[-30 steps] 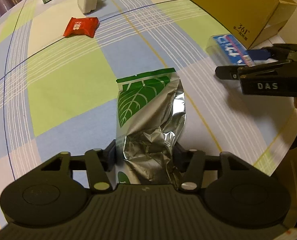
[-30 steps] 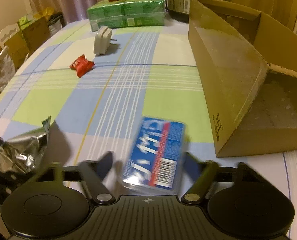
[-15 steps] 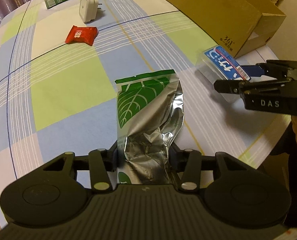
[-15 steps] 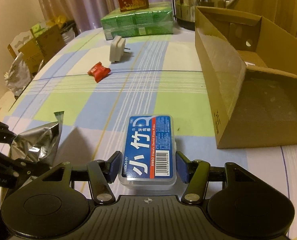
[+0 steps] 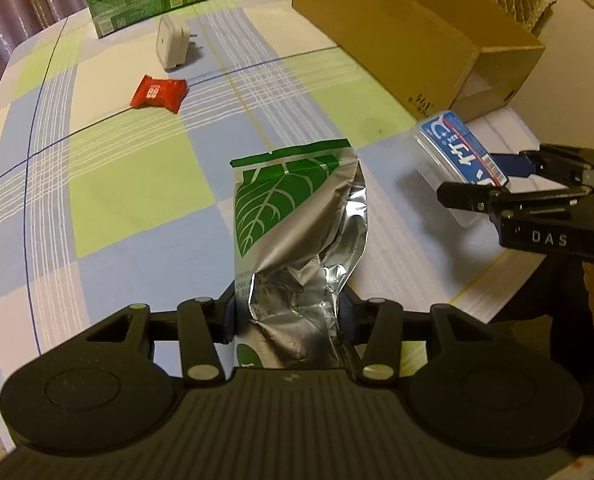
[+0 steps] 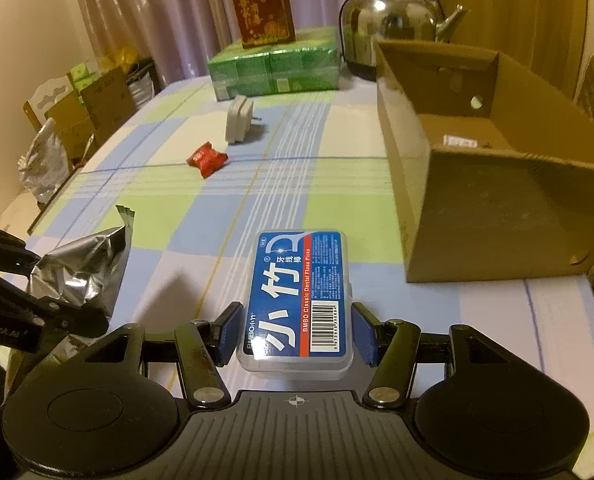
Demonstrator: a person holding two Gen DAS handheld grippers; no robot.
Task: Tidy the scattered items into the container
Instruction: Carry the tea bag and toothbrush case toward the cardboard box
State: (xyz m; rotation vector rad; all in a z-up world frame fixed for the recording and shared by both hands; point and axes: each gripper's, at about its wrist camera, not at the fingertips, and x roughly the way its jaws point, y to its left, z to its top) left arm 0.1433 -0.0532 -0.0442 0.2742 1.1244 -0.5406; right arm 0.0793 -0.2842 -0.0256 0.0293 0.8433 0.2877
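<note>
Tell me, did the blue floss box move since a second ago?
Yes. The blue floss box, clamped in the right gripper, has risen off the tablecloth and come nearer the cardboard box.

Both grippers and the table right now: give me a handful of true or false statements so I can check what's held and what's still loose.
1. The left gripper is shut on the foil pouch. True.
2. The right gripper is empty. False: it is shut on the dental floss pick box.
3. The red candy wrapper lies loose on the tablecloth. True.
4. The white plug adapter is already in the cardboard box. False: it stands on the tablecloth, near the green packs.
5. The cardboard box stands to the left of both grippers. False: it is on the right side in both wrist views.
</note>
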